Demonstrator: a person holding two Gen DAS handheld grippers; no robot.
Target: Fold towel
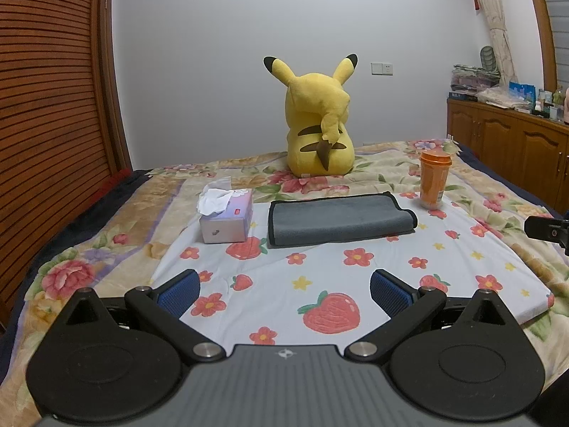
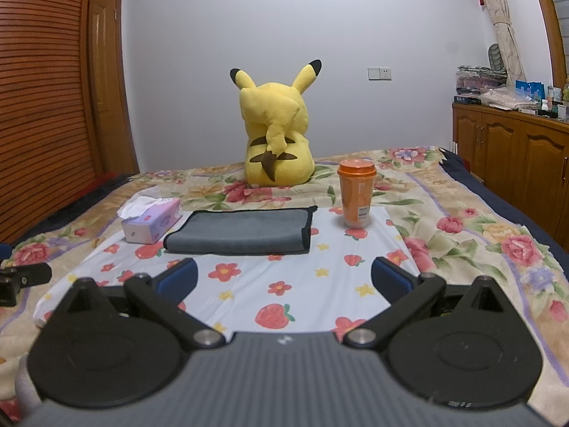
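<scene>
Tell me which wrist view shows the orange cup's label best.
The right wrist view: the orange cup stands nearer the middle there, its white barcode label facing the lens. In the left wrist view the cup sits further off to the right, and no label can be made out.

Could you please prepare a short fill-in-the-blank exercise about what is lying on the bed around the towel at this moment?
1. The folded grey towel with black trim lies between the lilac tissue box and the ____ lidded cup.
2. The yellow plush toy sits with its ____ toward the cameras.
3. The left gripper and the right gripper are both ____ and hold nothing.
4. The white mat under the towel is printed with flowers, stars and ____.

Missing words: orange; back; open; strawberries
</scene>
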